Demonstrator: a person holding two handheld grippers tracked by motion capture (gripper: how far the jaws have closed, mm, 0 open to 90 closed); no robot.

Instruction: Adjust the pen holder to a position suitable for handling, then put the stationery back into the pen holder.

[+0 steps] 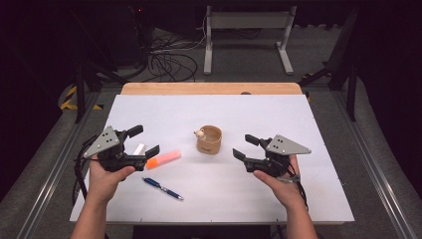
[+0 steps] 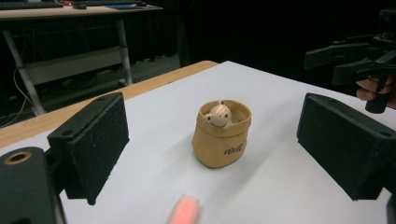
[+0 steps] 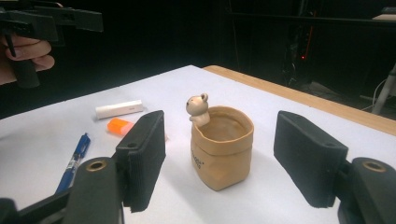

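Pouch point(image 1: 209, 141) standing upright on white surface point(image 1: 298, 114), between the two grippers and ahead of both sets of fingers, touched by neither. Tan, with rolled rim and small bear figure point(image 1: 200, 133) at the rim; inside looks empty as far as the right gripper view shows, though the very bottom stays hidden.

Left gripper point(image 1: 139, 141) held off the surface, fingers point(image 2: 95, 144) spread wide, grasping nothing. Right gripper point(image 1: 246, 148) the same: fingers point(image 3: 142, 156) released, nothing between them, pouch framed just beyond their tips.

Judged from this, work seems hardly begun. Nothing put in the pouch, nothing picked up. Lying loose on the surface: orange marker point(image 1: 163, 159) just past the left fingers, white eraser point(image 1: 139, 148) beside it and near the same fingers, blue pen point(image 1: 162, 188) nearer to the person, below the left fingers in the high view.

Probably left to do: reaching for one loose item, closing on it, carrying over the rim, dropping in, then the others. Which hand goes first, cannot tell.
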